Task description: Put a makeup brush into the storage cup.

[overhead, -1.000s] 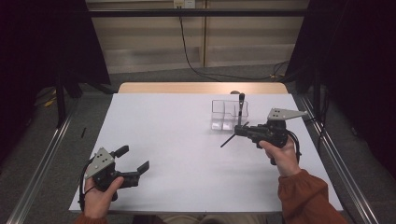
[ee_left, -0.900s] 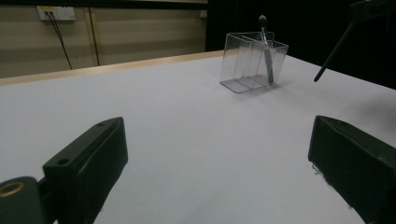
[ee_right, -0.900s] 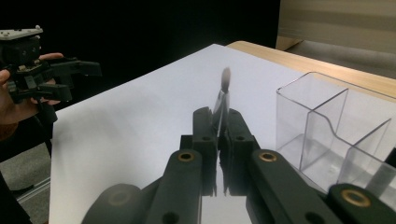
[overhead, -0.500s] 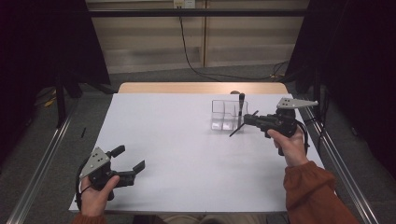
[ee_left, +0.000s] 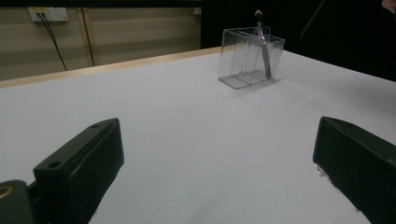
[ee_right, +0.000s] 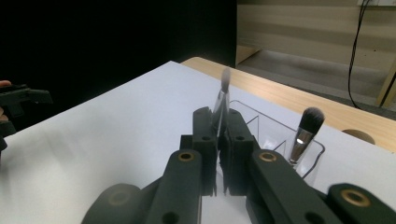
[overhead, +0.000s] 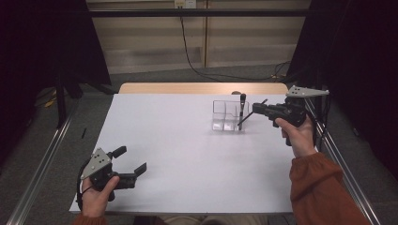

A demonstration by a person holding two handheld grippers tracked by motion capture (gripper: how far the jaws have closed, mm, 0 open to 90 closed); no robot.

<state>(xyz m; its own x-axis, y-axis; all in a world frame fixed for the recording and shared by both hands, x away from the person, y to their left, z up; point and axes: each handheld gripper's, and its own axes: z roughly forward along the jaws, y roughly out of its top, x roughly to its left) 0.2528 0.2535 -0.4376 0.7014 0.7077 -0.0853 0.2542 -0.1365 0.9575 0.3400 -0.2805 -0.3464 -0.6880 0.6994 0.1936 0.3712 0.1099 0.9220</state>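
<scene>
Lifted rightward since the earlier frame, the right claw [ee_right: 219,140] pinches a light, slim, probably slippery makeup brush [ee_right: 223,95] mid-handle; left claw [overhead: 129,161] gapes empty.

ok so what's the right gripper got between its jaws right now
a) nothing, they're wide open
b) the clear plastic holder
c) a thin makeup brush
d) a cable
c: in the right gripper view the right gripper has its jaws shut on a thin brush that sticks up past them, while another brush stands in the clear holder behind.
</scene>
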